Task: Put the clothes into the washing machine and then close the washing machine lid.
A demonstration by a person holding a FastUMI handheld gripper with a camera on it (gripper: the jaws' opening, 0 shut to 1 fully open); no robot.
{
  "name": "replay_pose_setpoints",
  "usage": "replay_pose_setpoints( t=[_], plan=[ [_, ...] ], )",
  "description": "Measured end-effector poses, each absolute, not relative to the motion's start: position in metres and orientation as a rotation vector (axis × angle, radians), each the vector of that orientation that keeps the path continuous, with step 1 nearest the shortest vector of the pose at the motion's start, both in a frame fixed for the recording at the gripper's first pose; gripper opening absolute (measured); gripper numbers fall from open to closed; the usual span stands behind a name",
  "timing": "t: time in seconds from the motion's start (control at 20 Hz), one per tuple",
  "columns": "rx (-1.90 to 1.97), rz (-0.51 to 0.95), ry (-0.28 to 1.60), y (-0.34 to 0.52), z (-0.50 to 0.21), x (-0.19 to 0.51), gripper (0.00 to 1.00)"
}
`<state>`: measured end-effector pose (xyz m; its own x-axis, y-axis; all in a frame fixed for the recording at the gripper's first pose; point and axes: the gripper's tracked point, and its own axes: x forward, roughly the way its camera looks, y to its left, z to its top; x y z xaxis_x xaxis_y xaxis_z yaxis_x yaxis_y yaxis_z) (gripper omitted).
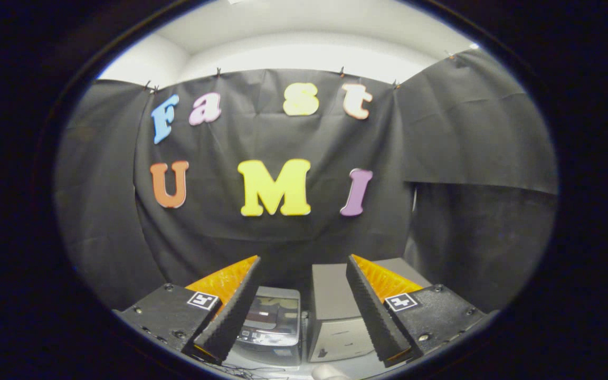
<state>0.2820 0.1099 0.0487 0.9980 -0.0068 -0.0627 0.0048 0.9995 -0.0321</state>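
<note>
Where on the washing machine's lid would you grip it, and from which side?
Probably the lid's thin near rim, coming from above and in front. It seems to lie flat on the washing machine, so only an edge offers a pinch. A grey box crowds its right side. The hinge cannot be made out. The gripper is open, holding nothing.

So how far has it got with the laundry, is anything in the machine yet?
Nothing looks done yet. The gripper is open and holding nothing, raised toward the booth's black wall. Between and below its fingers sits a small washing machine with a glassy lid, beside a grey box. I cannot tell whether clothes are inside. Loading the clothes and closing the lid seem left.
</note>
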Motion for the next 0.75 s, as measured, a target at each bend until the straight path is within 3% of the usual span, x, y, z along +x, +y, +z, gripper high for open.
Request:
replay_pose_setpoints(
  t=[0.4,0.75],
  plan=[
    [0.003,-0.072,-0.02,0.033,0.076,0.152,1.0],
    [-0.001,-0.083,-0.024,0.007,0.048,0.099,1.0]
  ],
)
